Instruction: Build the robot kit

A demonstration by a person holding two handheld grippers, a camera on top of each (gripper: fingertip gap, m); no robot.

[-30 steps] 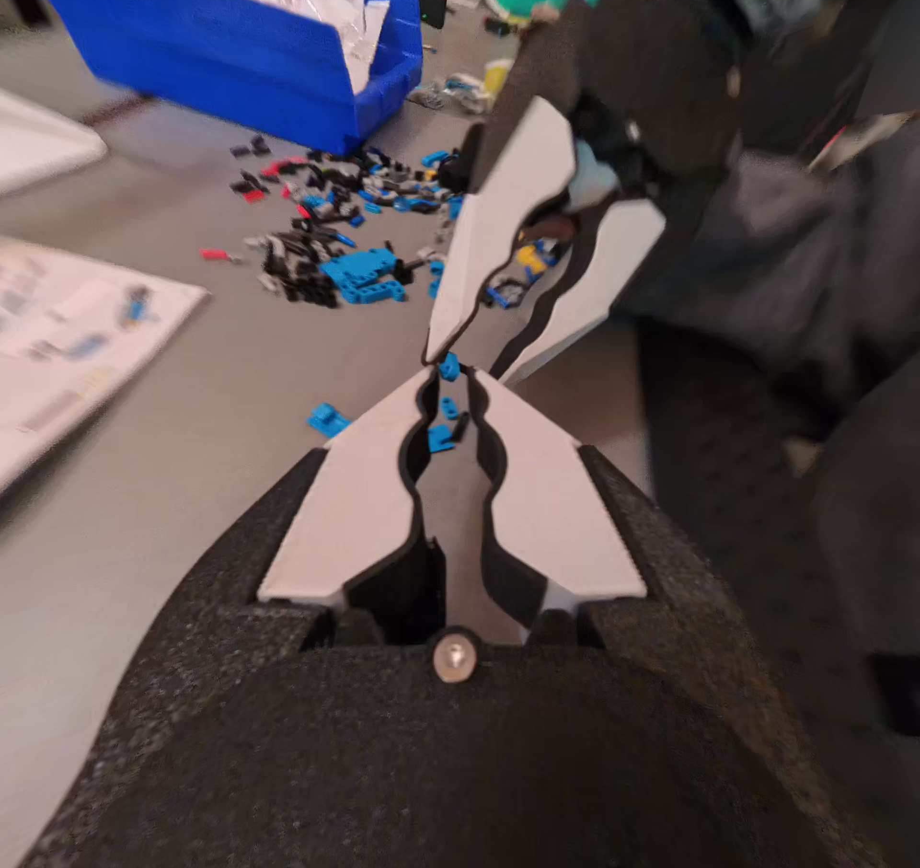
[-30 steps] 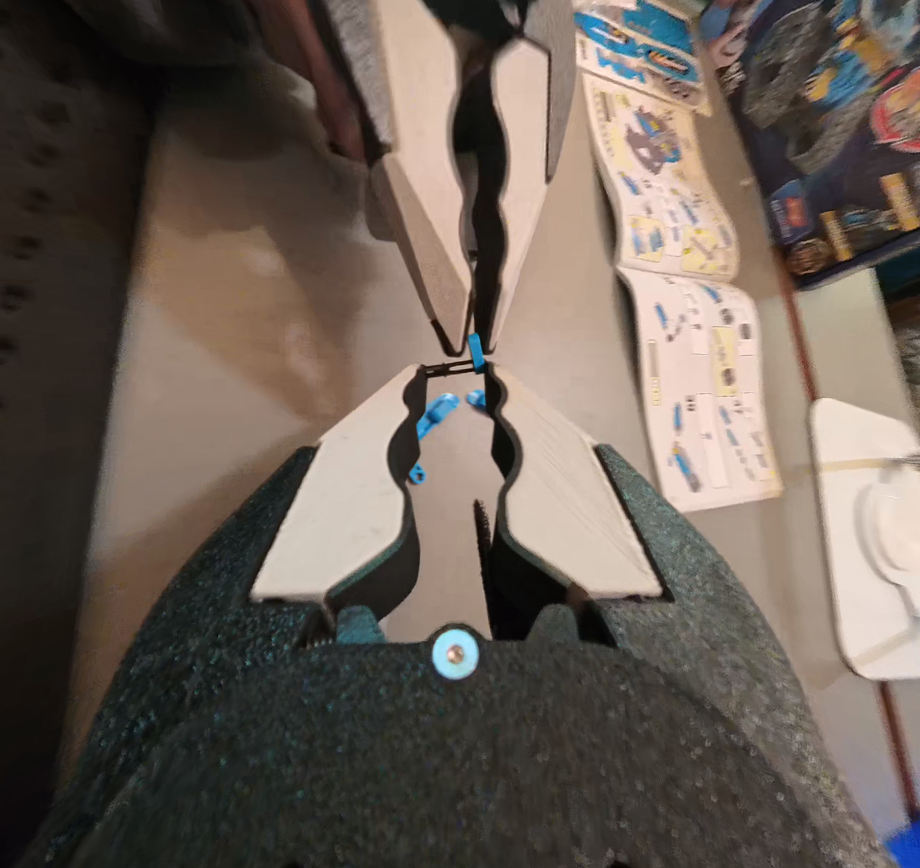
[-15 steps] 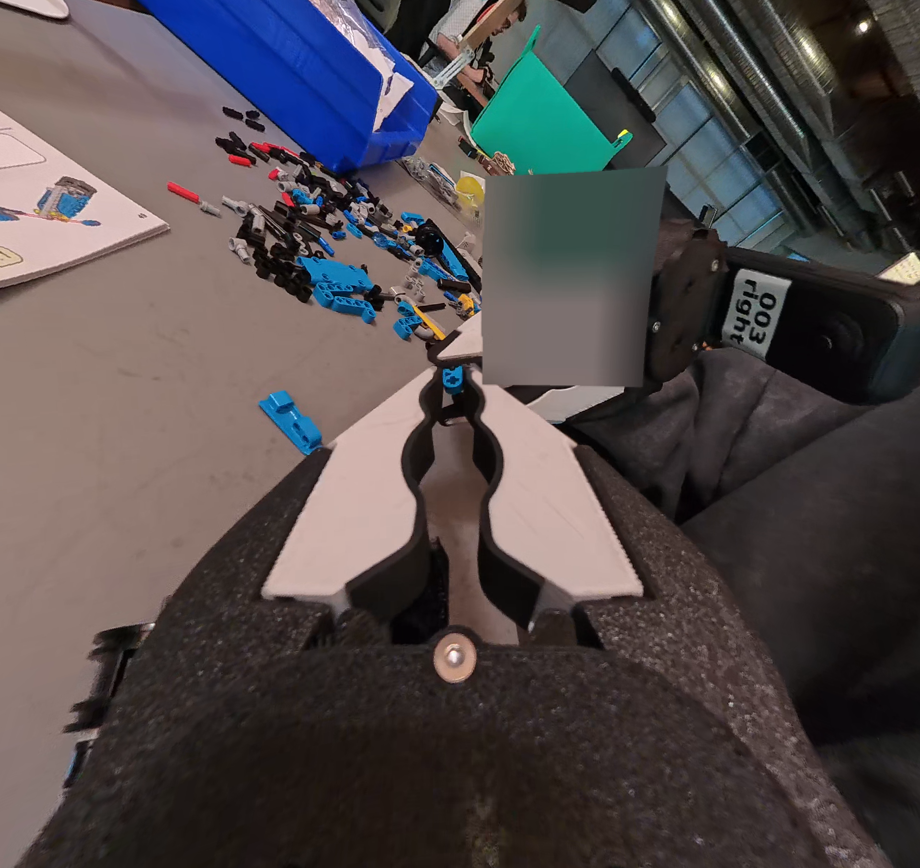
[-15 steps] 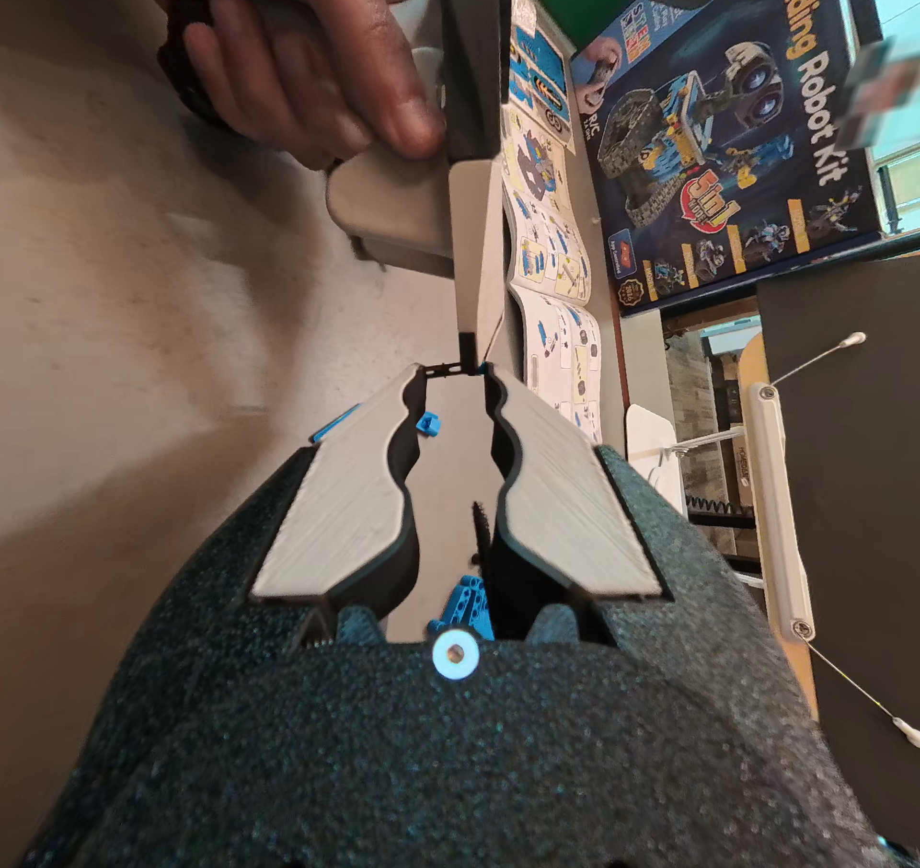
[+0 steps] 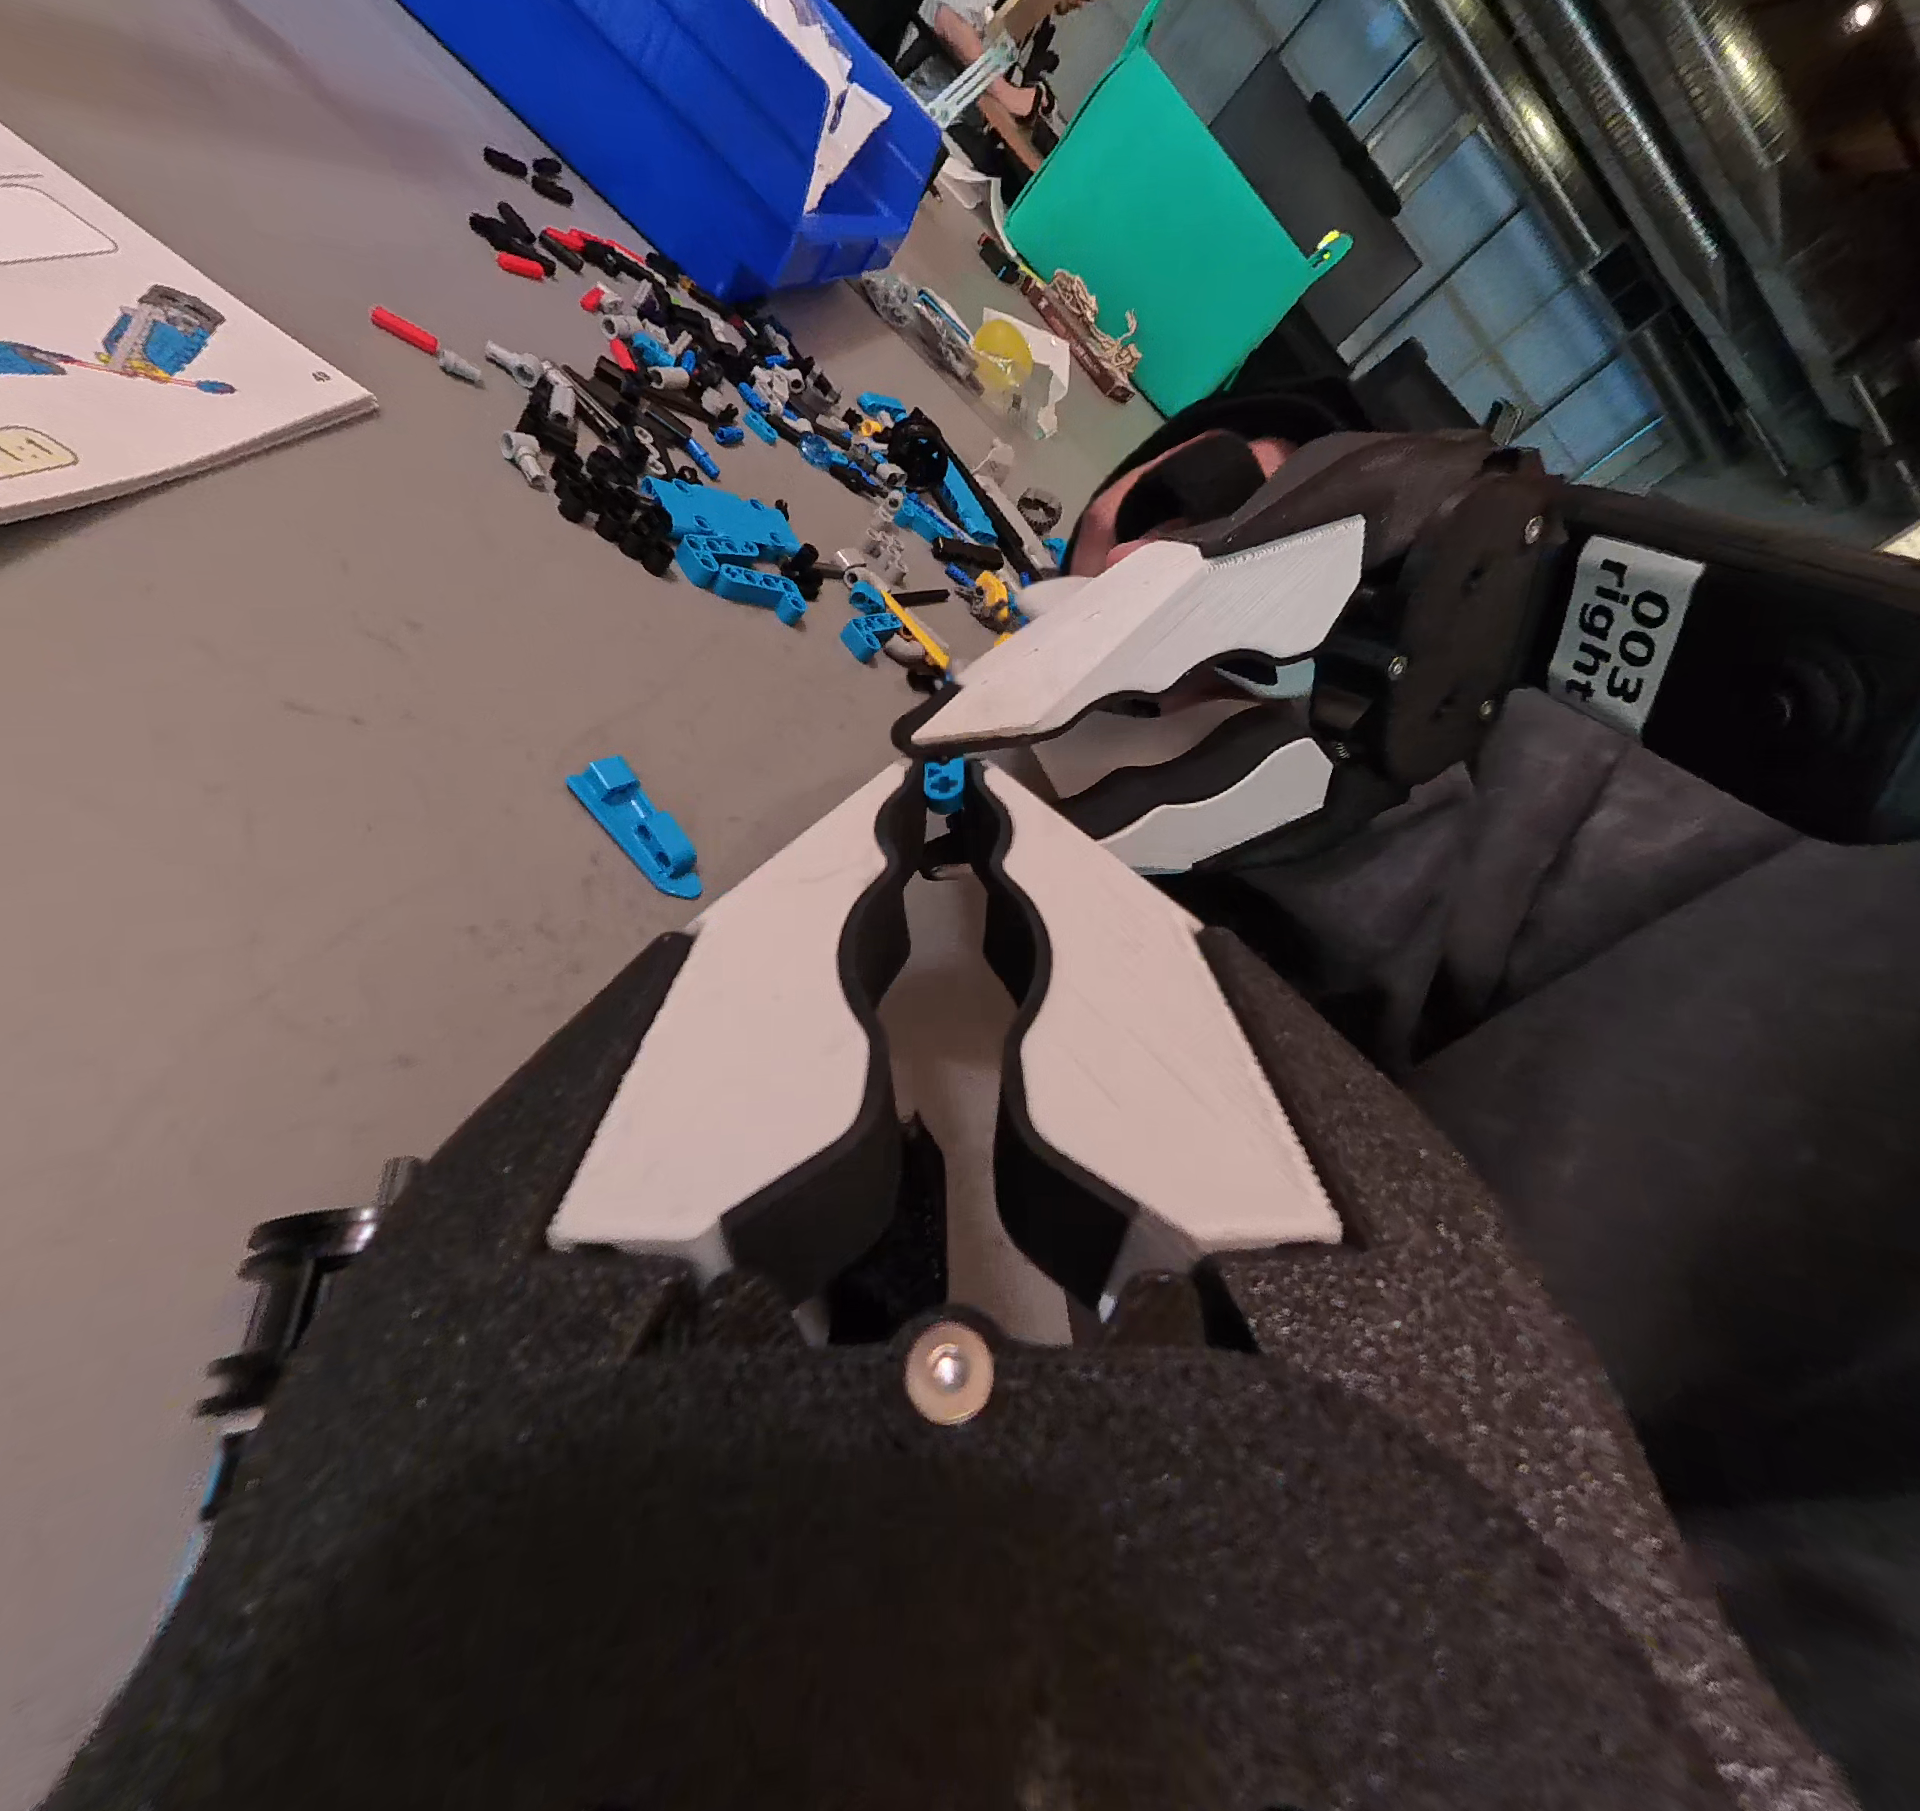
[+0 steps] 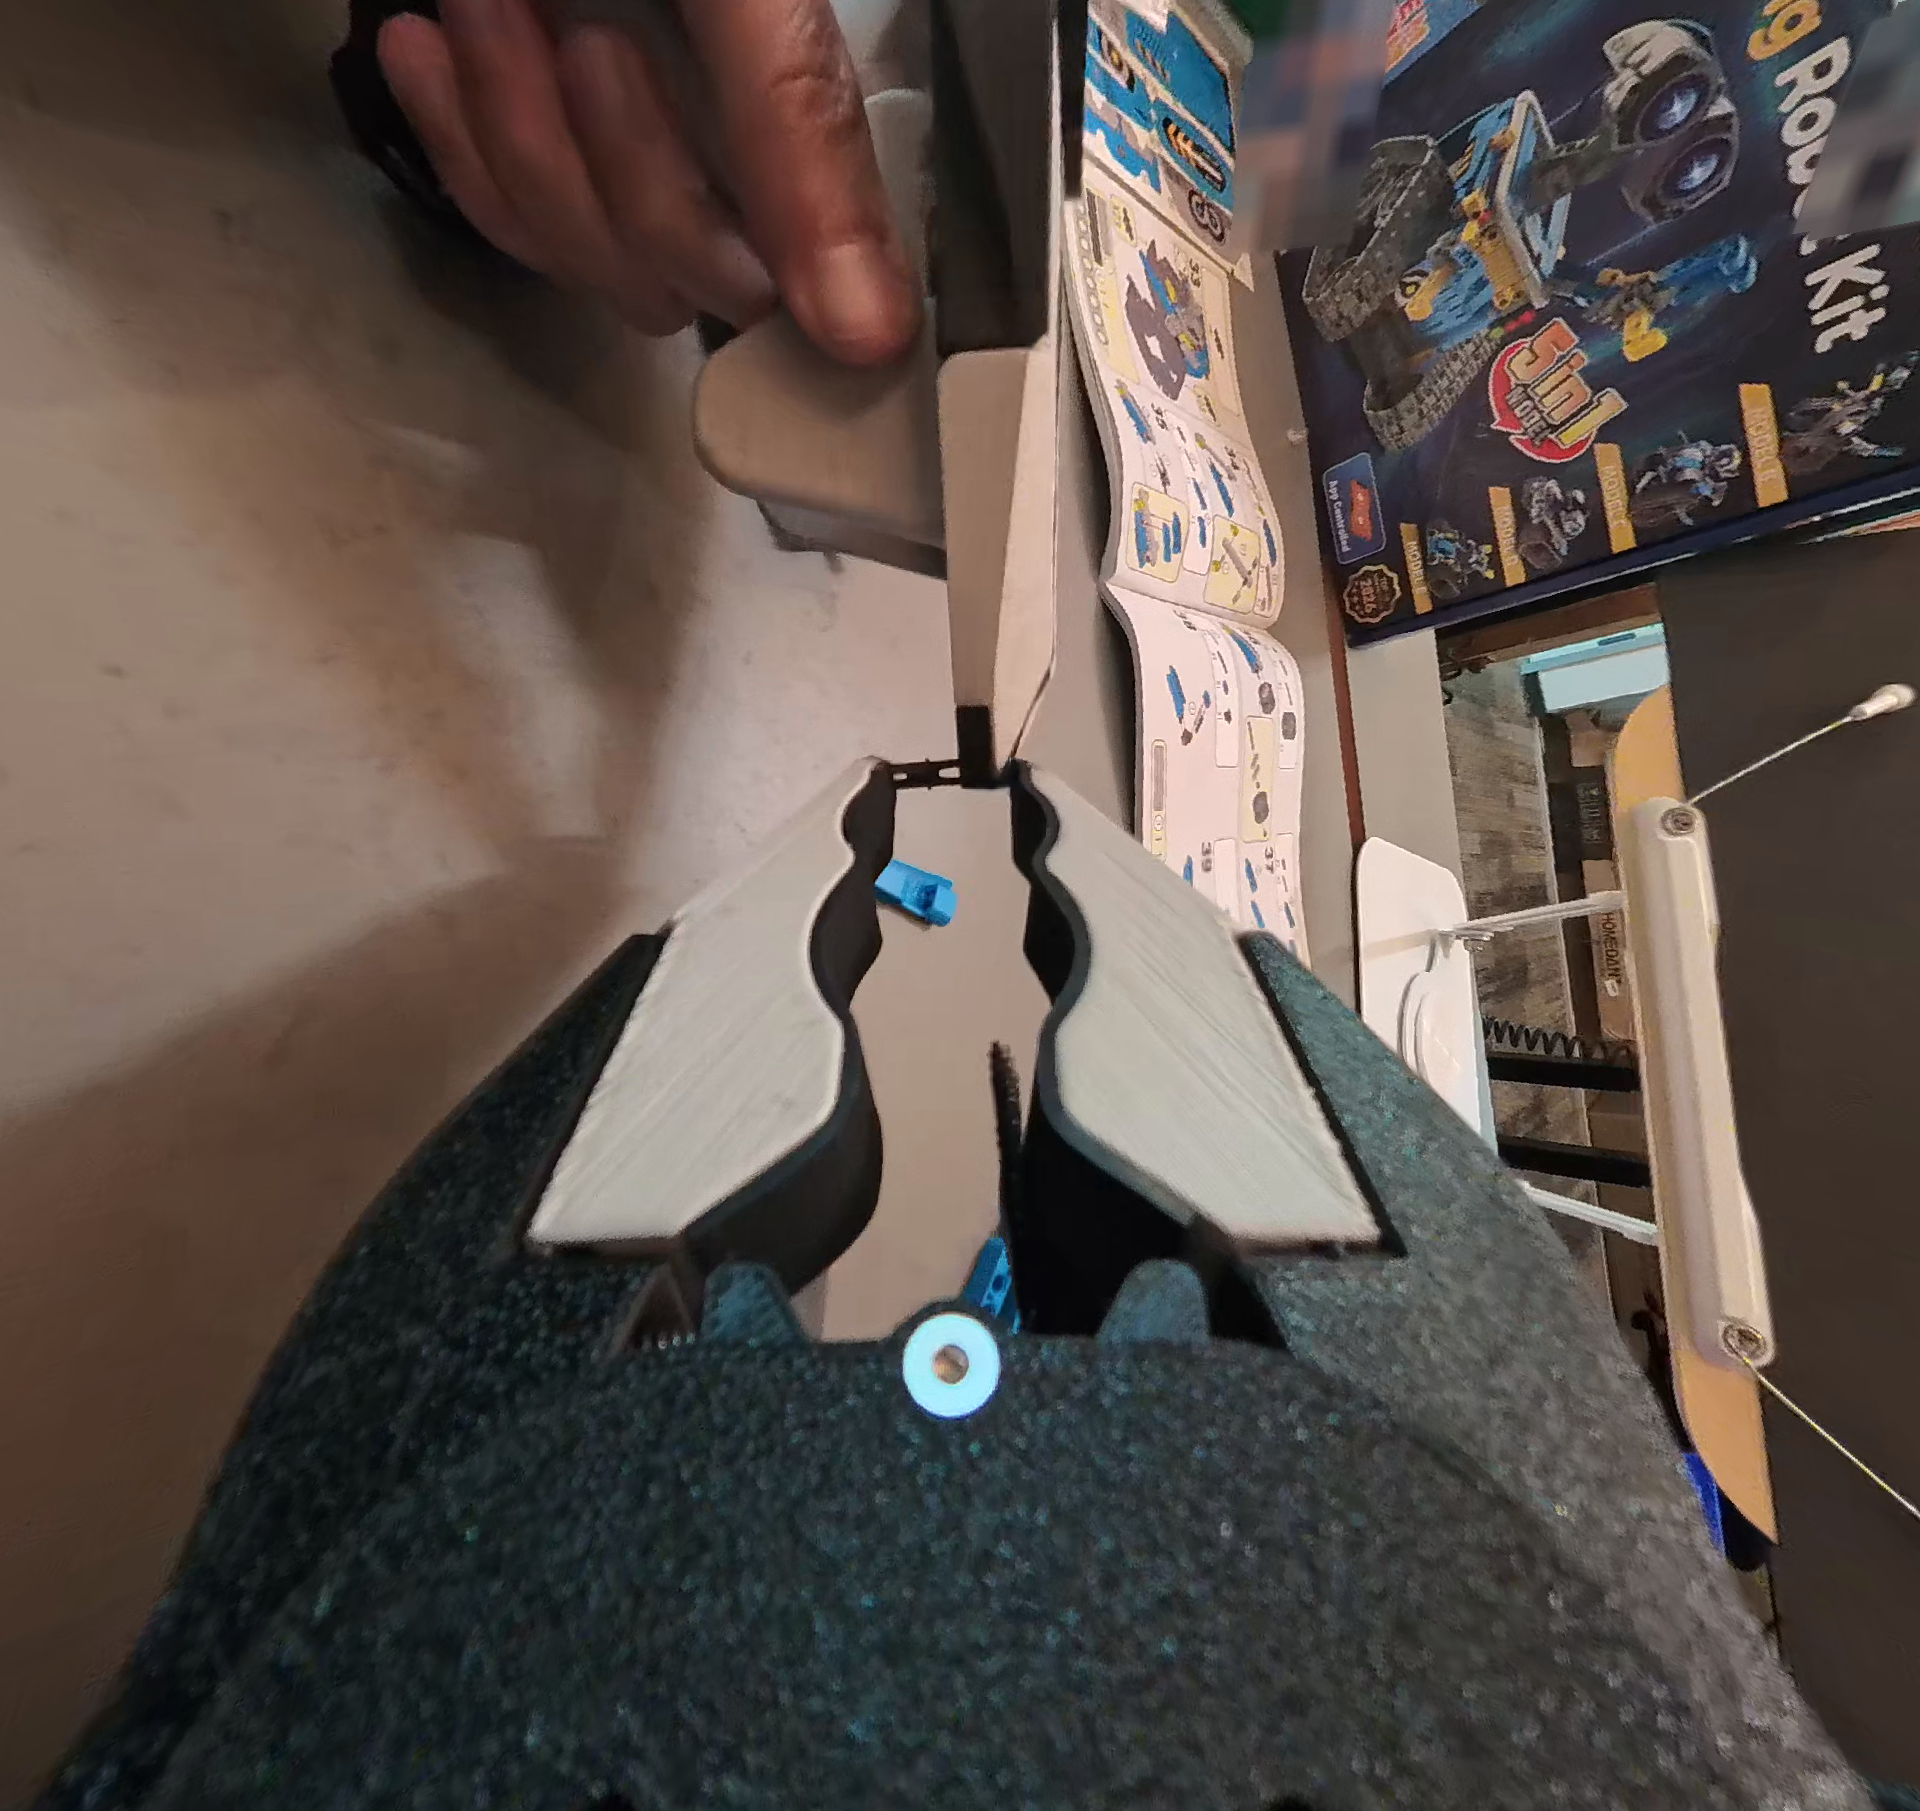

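Blue connector (image 5: 943, 785) sits pinched at the tips of the left gripper (image 5: 943, 807), fingers clamped on it, just above the grey table (image 5: 260, 774). The right gripper (image 6: 948, 776) is tip to tip w/ it, fingers gripping a thin black pin (image 6: 923, 772) end to end. Vs 1 s ago both tools have tilted up; last half sec, approx. no shift. Parts pile (image 5: 707, 473) lies far left.

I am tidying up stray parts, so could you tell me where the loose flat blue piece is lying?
In the left wrist view, the flat blue piece lies alone on the grey table, left of the left gripper, nearer than the parts pile.
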